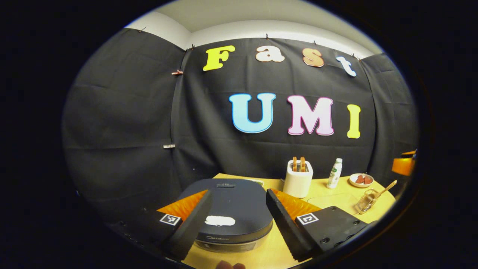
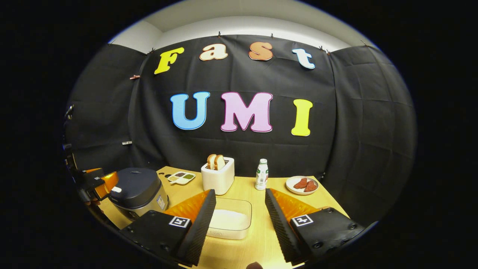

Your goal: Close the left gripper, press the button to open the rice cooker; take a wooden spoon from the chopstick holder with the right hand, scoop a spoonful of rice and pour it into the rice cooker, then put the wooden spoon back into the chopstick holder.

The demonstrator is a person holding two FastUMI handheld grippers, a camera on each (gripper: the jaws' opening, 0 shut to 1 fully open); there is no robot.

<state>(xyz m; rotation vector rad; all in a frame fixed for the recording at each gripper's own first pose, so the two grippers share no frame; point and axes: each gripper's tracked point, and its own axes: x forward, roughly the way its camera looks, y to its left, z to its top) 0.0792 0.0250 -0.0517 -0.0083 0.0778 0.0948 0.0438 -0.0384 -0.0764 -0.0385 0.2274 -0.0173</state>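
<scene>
The left tongs (image 1: 238, 216) are held released over the rice cooker (image 1: 227, 209) – lid down, button (image 1: 220, 220) between the fingers, presumably for pressing. The right tongs (image 2: 239, 220) are spread too, beside the cooker, above the rice container (image 2: 229, 223). The wooden spoon (image 1: 384, 188) is propped in its holder (image 1: 366, 203) – far right.

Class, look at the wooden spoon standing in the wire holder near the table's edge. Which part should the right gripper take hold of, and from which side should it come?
Probably the upper handle of the wooden spoon. It juts out of the wire holder at a slant, free of the mesh, while the bowl end sits down inside. Come from above, with the right gripper open and its fingers either side of the thin handle, then lift along the slant.
</scene>
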